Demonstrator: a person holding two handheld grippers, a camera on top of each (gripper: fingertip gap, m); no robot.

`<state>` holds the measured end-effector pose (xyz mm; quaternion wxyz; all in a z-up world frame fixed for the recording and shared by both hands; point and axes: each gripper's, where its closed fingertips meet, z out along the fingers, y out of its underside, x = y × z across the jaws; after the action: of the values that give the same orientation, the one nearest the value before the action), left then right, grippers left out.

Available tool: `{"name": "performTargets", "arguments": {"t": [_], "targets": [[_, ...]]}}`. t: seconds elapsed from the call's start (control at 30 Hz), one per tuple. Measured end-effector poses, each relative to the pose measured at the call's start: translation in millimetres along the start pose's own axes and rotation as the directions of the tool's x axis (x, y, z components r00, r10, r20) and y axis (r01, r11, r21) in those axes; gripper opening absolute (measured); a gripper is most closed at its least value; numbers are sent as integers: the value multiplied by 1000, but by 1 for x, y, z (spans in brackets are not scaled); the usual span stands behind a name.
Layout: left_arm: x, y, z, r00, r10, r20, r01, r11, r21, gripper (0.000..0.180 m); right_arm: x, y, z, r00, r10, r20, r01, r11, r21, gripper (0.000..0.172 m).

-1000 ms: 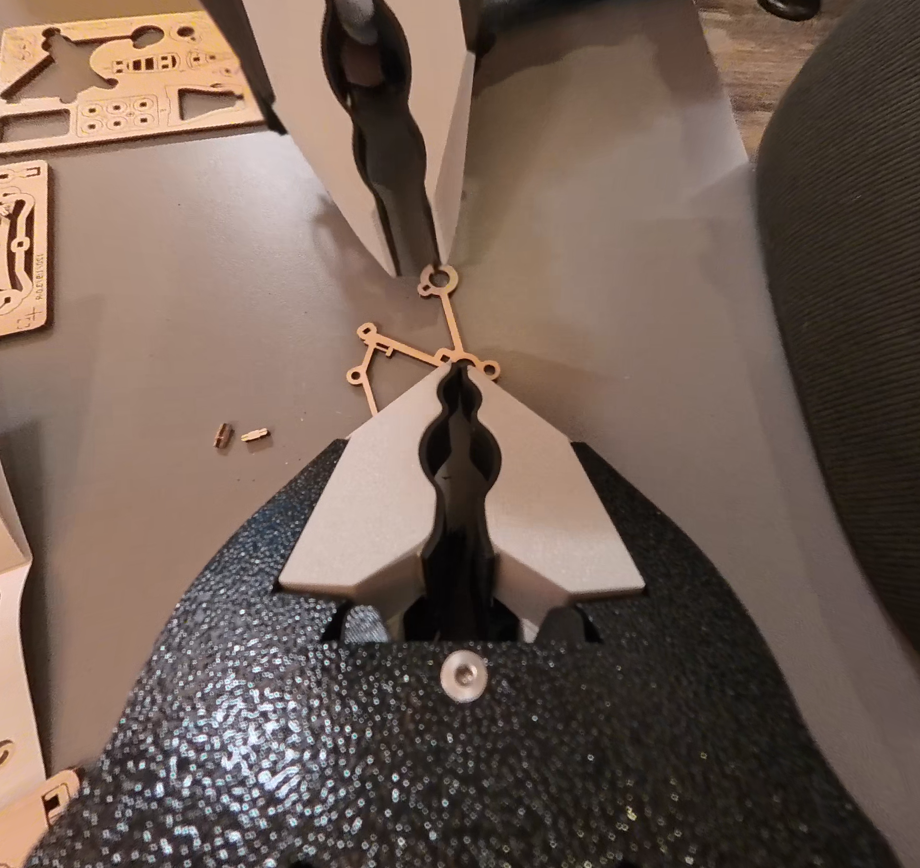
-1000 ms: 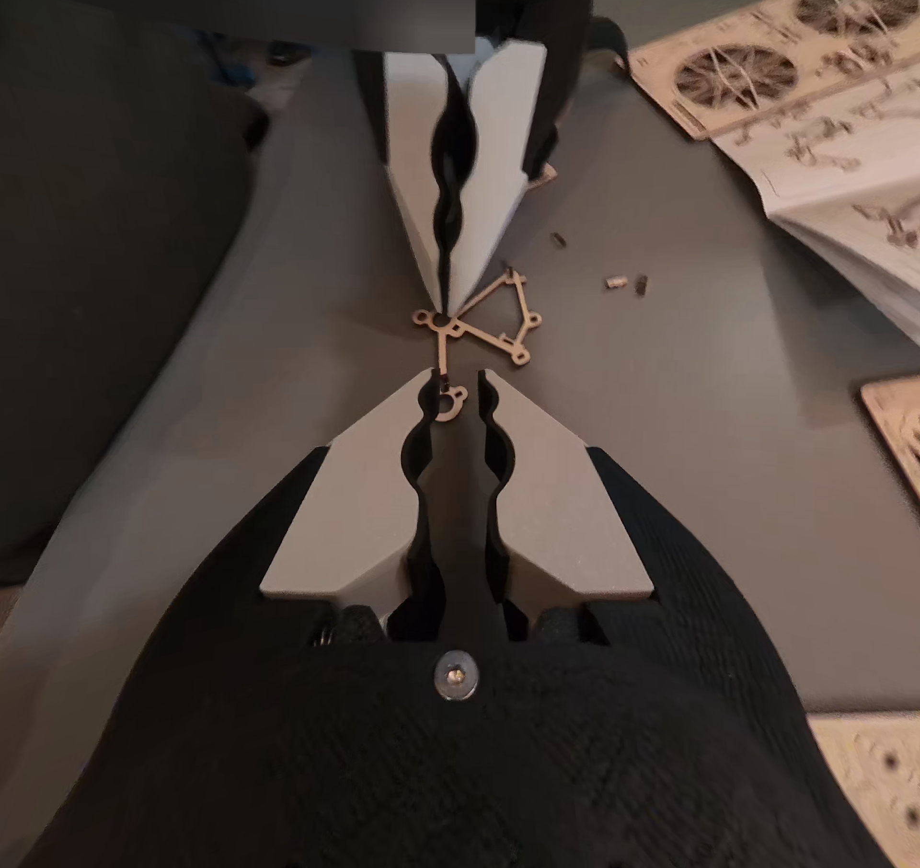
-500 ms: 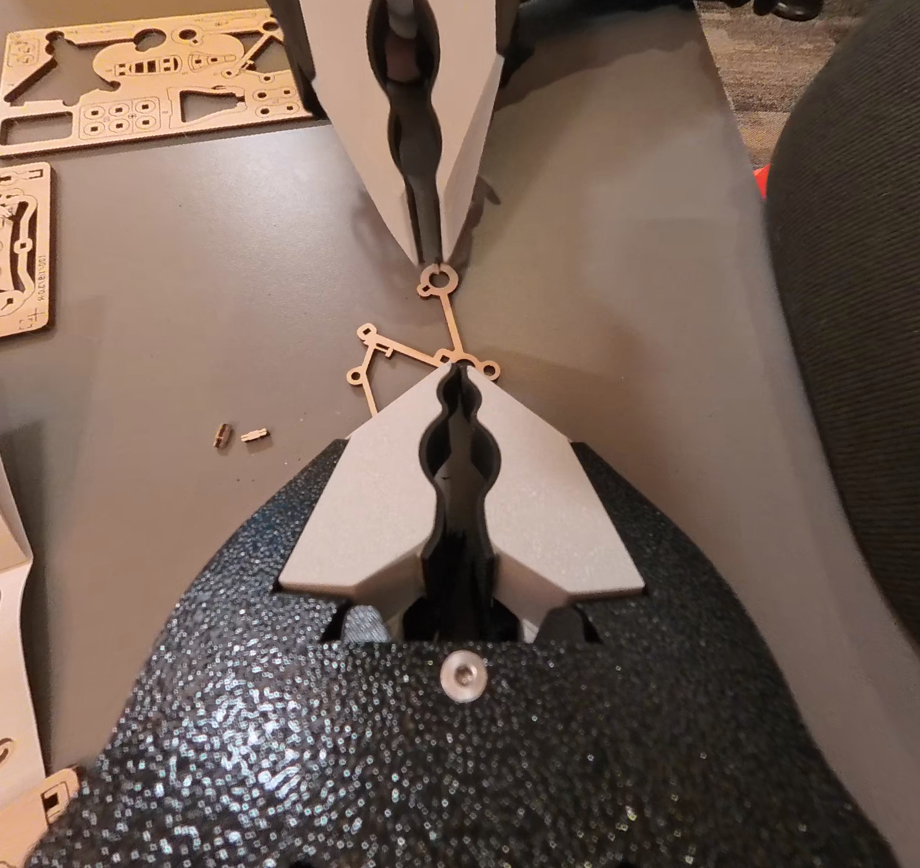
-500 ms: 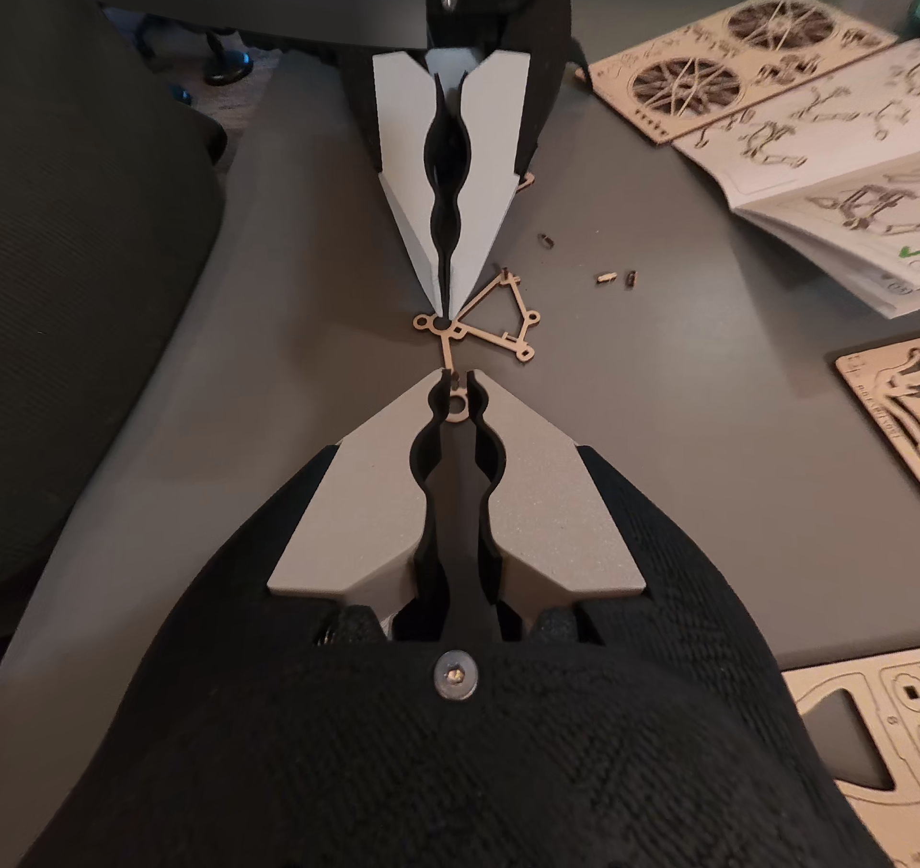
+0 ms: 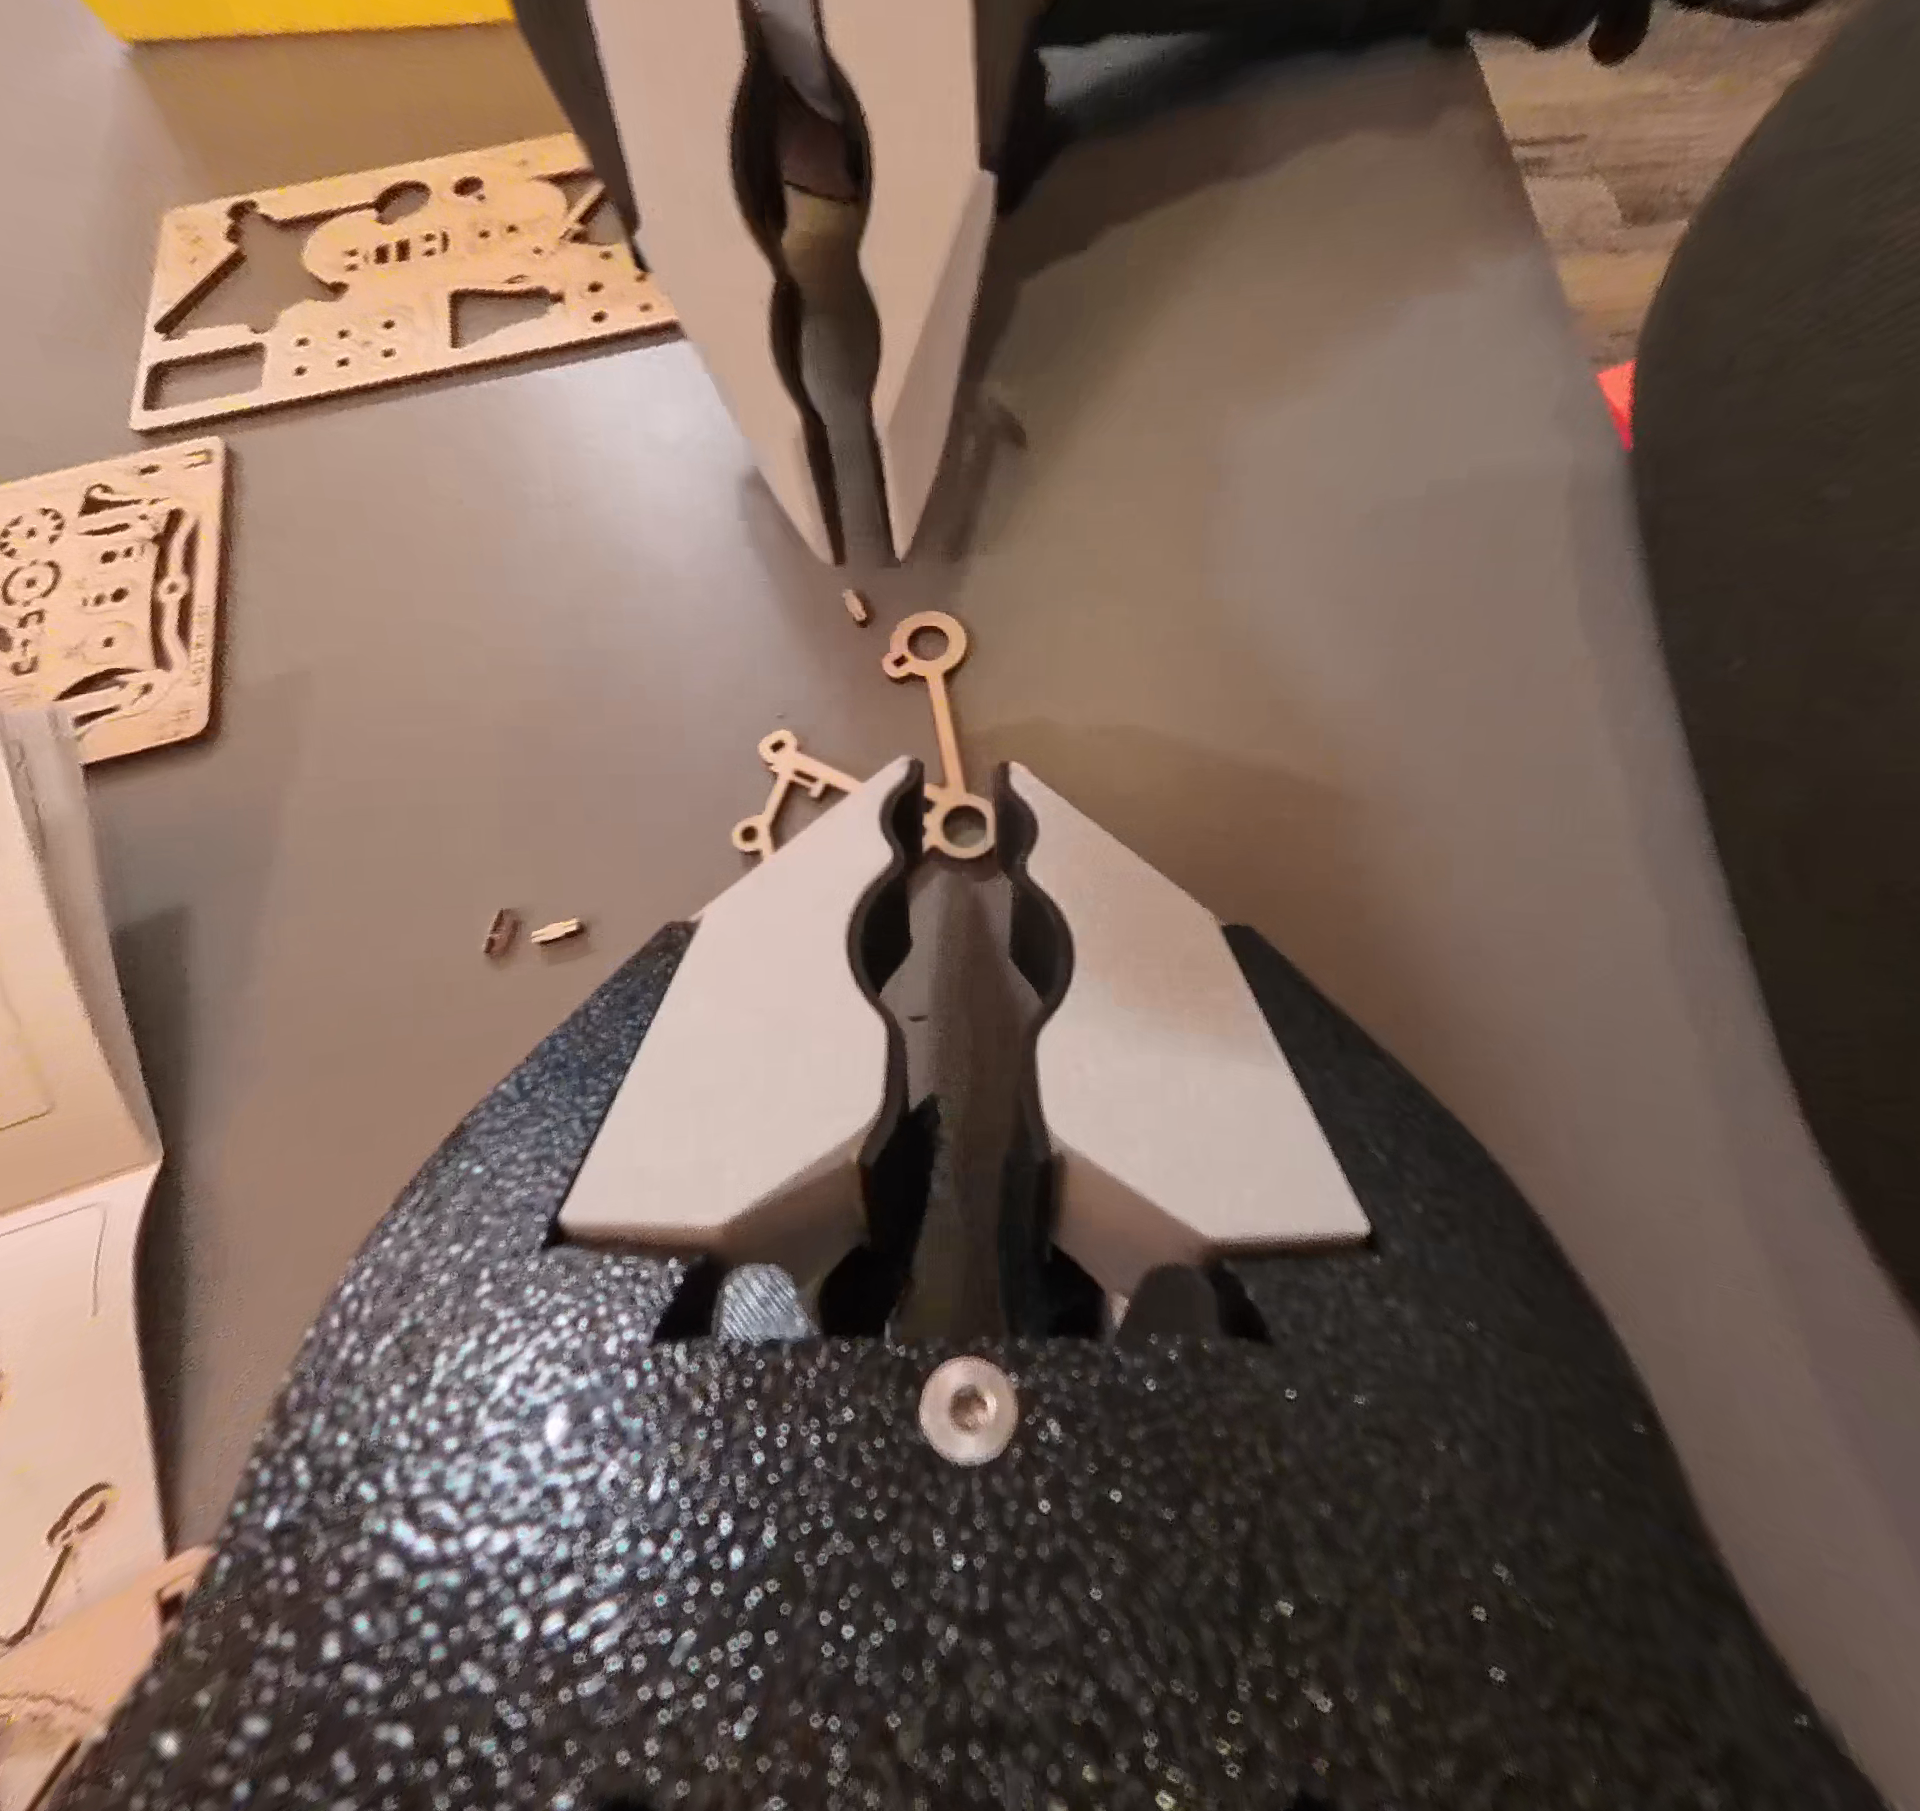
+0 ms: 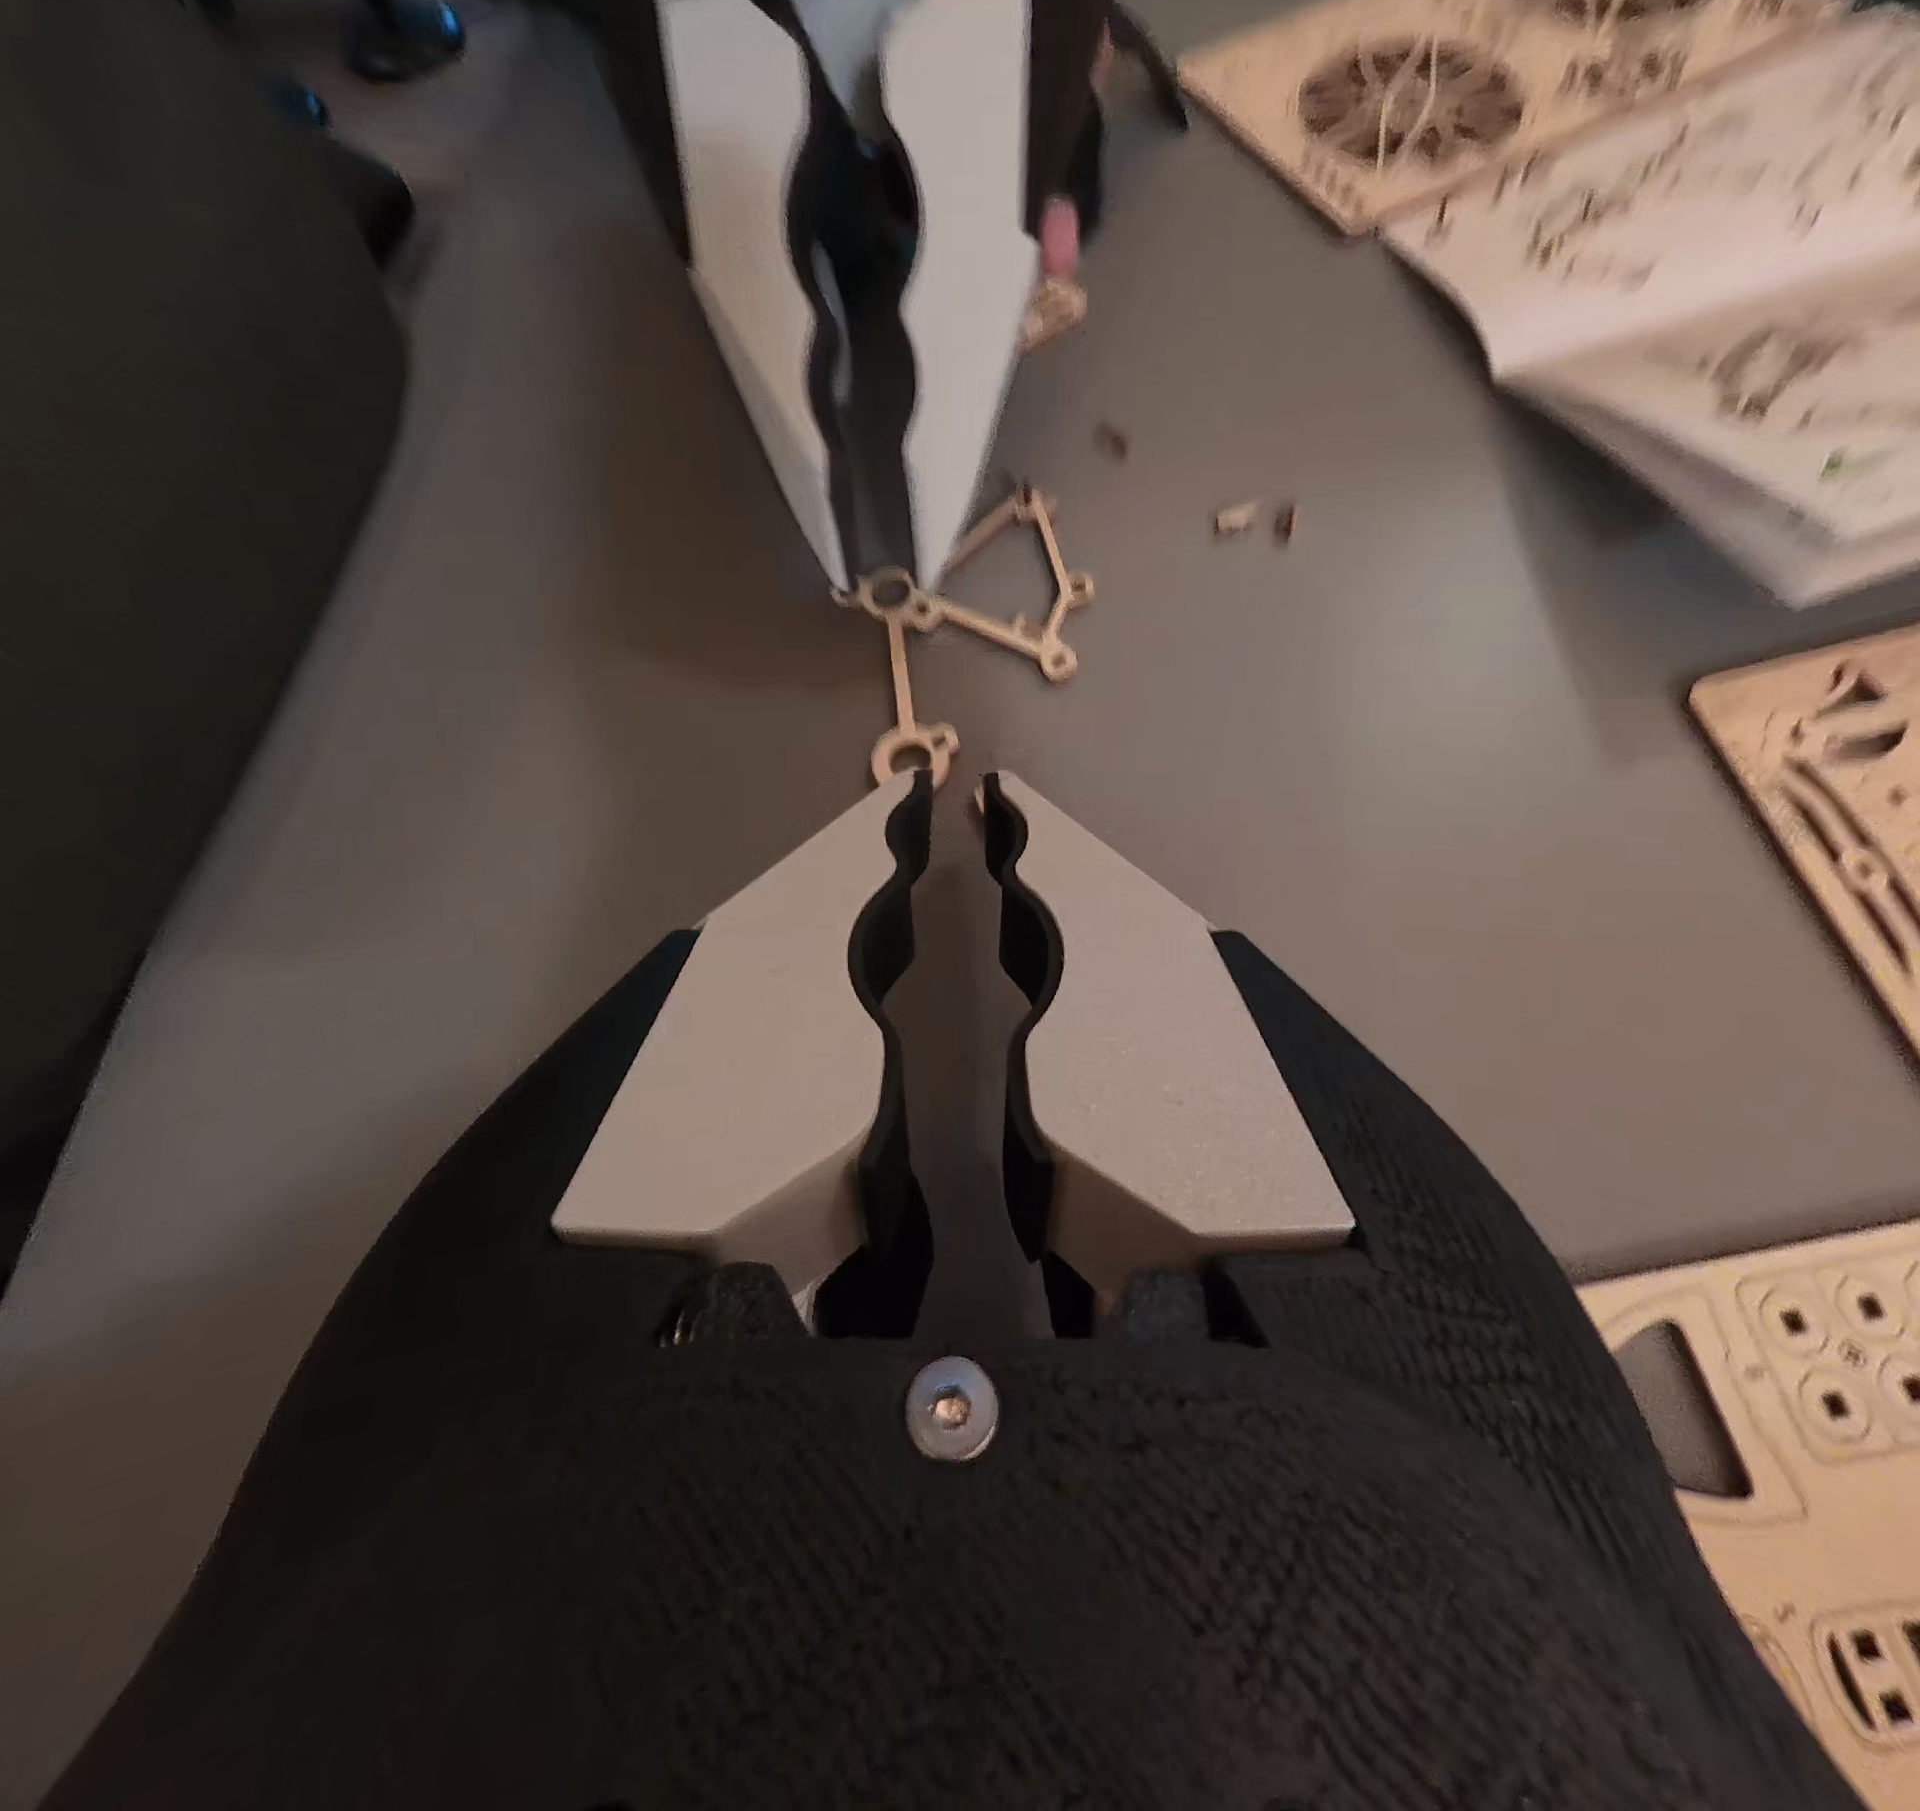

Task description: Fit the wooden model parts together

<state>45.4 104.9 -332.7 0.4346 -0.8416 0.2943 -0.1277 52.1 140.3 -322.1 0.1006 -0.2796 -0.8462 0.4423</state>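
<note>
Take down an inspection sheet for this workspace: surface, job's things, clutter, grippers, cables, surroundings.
Surface: grey table.
Job's things: wooden linkage lying flat, its near ring between the left gripper's tips; one pin lies by the right gripper's tips; two pins off to the side.
Clutter: cut-out sheets; open booklet.
Grippers: left gripper jaws apart around the ring, contact unclear; right gripper open.
Cables: nothing seen.
Surroundings: dark chair; wood floor.
</note>
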Motion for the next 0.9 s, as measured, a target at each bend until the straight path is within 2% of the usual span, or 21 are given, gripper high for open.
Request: {"name": "performTargets", "arguments": {"t": [0.23,0.37,0.43,0.53,0.63,0.73,0.9], "targets": [[3,-10,-2,1000,22,-2,-22,998,53,11,5,11,7,999,47,13,-46,998,-50,12],[2,-15,-4,1000,9,3,-9,996,88,11,2,13,9,997,70,37,-67,995,-71,1],[1,-18,-5,1000,8,16,-10,994,109,11,3,13,8,999,29,15,-27,996,-88,1],[-5,-21,-8,996,32,81,-41,993,113,11,-1,1,8,991,-125,-48,122,991,-50,0],[-3,-34,-14,995,27,100,-44,984,174,11,-5,-15,6,928,-339,-156,336,941,-46,0],[1,-41,-17,998,-29,58,15,975,221,11,-10,-28,4,818,-517,-252,518,853,-66,0],[0,-41,-13,990,-143,3,138,959,249,10,-16,-34,6,648,-688,-327,682,715,-153,0]]}}
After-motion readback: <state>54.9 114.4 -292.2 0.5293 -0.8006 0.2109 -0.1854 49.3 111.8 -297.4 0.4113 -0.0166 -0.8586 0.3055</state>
